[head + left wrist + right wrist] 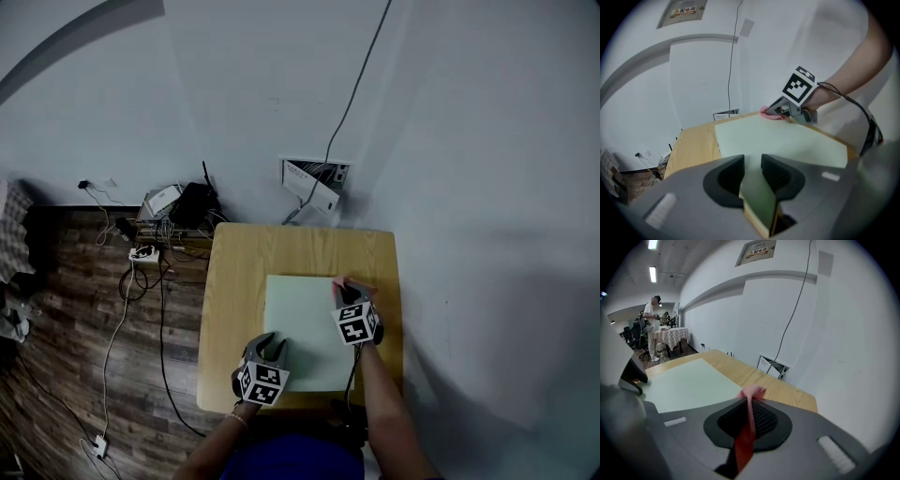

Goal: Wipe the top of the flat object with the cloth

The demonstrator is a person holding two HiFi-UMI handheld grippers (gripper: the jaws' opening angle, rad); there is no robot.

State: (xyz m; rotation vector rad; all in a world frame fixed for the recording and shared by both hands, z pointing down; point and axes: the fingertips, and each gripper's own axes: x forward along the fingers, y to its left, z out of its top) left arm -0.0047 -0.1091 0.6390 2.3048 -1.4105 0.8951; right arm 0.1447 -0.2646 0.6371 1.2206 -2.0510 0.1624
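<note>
A pale green flat board (302, 330) lies on the small wooden table (242, 281). My left gripper (271, 350) is at the board's near left corner, its jaws shut on the board's edge (759, 201). My right gripper (349, 293) is over the board's far right edge, shut on a pink cloth (339, 284). In the right gripper view the cloth (751, 393) runs up between the jaws and bunches at their tips, beside the board (689, 385). The left gripper view shows the right gripper (787, 110) pressing the cloth (765, 111) at the board's far corner (778, 138).
Cables and a power strip (142, 253) lie on the wooden floor left of the table. A black box (194, 203) and a wall opening with a white box (314, 186) sit behind it. The white wall runs close along the table's right side. A person (650, 324) stands far off.
</note>
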